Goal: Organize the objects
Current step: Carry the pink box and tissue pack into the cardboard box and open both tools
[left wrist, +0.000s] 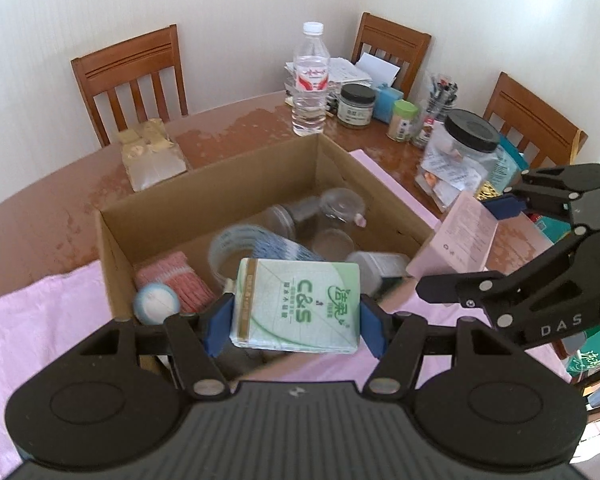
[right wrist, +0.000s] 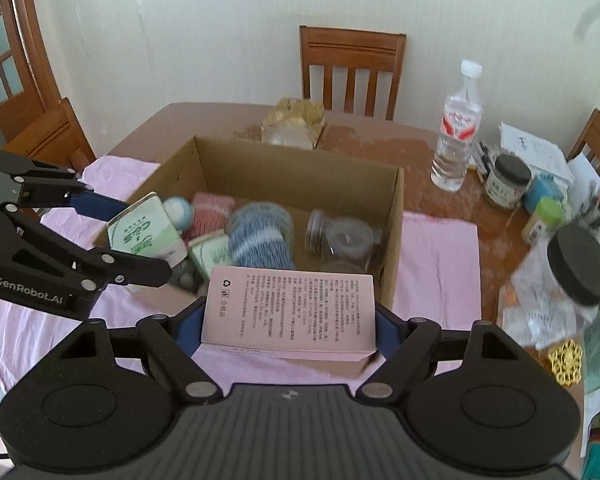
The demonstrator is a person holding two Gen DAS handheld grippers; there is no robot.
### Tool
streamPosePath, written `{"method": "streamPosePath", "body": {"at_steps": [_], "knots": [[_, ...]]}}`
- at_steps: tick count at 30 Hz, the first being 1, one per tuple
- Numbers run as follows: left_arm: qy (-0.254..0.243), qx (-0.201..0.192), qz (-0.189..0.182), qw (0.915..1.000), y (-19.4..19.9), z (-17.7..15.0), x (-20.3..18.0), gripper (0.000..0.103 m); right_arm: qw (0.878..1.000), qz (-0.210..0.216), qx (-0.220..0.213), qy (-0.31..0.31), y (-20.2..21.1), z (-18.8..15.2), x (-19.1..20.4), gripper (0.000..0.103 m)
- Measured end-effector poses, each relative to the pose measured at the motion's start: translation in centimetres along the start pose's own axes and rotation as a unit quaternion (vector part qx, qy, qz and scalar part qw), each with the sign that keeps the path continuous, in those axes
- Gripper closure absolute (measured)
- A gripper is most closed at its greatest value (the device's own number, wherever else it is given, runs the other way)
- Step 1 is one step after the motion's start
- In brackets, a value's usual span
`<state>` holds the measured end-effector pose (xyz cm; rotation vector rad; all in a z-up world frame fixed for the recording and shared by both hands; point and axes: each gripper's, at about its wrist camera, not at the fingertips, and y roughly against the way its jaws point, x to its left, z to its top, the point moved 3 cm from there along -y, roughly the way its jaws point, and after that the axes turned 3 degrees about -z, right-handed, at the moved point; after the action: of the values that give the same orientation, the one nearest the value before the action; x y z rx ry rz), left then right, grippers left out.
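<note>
Tissue pack, low in the middle of the left wrist view, sits clamped between the blue pads of the left gripper, held over the near rim of the box. In the right wrist view the right gripper grips a pink carton the same way, at lower centre, also just short of the near wall of the box.

Judging by this, the step in hand is carrying both items to the box; they are not yet inside. The next move calls for bringing each gripper forward over the opening, lowering it into a free patch, then letting go. Space is tight: the box floor is already crowded.

The pack is soft, plastic-wrapped and green-and-white, likely to give under the pads. The carton is stiff, flat-faced card with small print. The box is plain brown corrugated board, open-topped. Inside lie a blue-and-white roll, a pink ribbed cloth, clear jars and a pale round puff. Under the box a pink cloth covers a worn brown table; a water bottle stands beyond.
</note>
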<state>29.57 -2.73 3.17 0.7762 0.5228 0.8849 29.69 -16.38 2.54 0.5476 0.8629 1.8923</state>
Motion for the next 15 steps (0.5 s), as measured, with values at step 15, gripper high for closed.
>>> {"method": "streamPosePath", "body": {"at_steps": [15], "knots": [[0.060, 0.010, 0.079, 0.9950, -3.8, 3.8, 4.6, 0.039, 0.998, 0.053, -0.015, 0.033, -4.6, 7.0, -1.0, 0.018]]}}
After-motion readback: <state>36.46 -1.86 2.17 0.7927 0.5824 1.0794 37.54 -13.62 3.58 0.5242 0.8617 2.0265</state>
